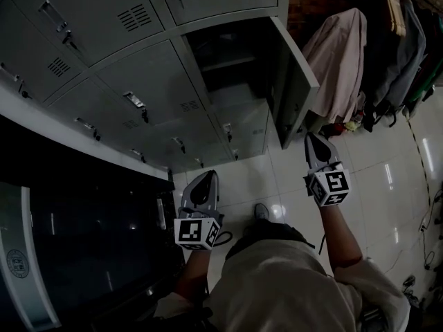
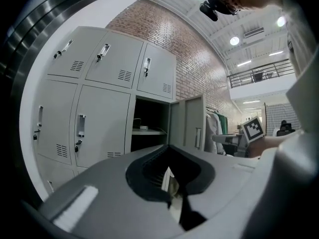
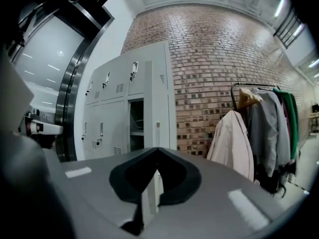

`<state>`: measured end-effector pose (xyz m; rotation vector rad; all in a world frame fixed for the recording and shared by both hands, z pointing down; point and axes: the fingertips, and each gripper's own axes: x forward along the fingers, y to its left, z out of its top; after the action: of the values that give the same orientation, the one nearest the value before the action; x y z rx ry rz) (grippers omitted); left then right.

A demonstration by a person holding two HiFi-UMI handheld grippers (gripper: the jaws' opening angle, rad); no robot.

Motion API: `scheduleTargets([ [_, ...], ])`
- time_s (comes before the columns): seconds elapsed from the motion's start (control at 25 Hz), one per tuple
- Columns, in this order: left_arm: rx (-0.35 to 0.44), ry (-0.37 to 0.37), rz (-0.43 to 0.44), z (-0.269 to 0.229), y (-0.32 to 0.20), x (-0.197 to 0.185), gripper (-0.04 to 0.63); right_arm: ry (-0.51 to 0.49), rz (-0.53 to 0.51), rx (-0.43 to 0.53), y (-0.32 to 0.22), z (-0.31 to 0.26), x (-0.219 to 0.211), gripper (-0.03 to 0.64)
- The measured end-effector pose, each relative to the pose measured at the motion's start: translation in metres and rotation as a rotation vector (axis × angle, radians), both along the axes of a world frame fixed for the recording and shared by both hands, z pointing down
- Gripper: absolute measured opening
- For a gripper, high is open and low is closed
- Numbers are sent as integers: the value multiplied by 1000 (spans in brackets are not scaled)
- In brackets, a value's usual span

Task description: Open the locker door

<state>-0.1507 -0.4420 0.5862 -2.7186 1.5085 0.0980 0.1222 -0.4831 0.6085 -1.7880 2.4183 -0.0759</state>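
So afaict the locker door (image 1: 294,88) is already swung wide open. It's in the middle row at the right end of the locker bank (image 1: 104,75) and sticks out into the room, so you can see straight into the dark compartment (image 1: 220,57) w/ a shelf (image 2: 147,131) inside. The task looks pretty much done imo.

Tools: the left gripper (image 1: 210,178) has its jaws pressed together w/ nothing between them, and it hangs low, well away from the lockers. The right gripper (image 1: 311,142) is the same, pinched closed and empty. It sits just below the door's free edge and isn't touching it. In the right gripper view the door (image 3: 158,108) is dead ahead, nearly edge-on.

What could go wrong from here:
- The right gripper is close to that free edge, so lifting or swinging it carelessly could knock the door and send it back toward closed.
- Pushing the door further could prob strain the hinge.
- If a re-grab is needed, the closed jaws won't catch the handle. They'd have to spread first or they'd just skid off the sheet metal.
- The pale jacket (image 1: 339,54) on the clothes rack (image 3: 254,91) hangs off to the right, so a wide sweep that way might snag it.
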Motion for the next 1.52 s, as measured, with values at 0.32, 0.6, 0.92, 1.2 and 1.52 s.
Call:
scheduleTargets([
  [0.32, -6, -7, 9, -2, 49, -11, 87, -95, 48, -38, 81, 4, -1, 3],
  [0.6, 9, -23, -2, -31, 116, -19, 87, -112, 57, -9, 146, -26, 4, 3],
  [0.92, 56, -36, -28, -61, 208, 2, 87, -86, 26, 94, 261, -82, 15, 2],
  [1.2, 27, -24, -11, -55, 322, 36, 87, -80, 2, 124, 398, -96, 31, 2],
  [1.52, 28, -41, -45, -71, 418, 62, 87, -87, -23, 150, 502, -119, 61, 2],
])
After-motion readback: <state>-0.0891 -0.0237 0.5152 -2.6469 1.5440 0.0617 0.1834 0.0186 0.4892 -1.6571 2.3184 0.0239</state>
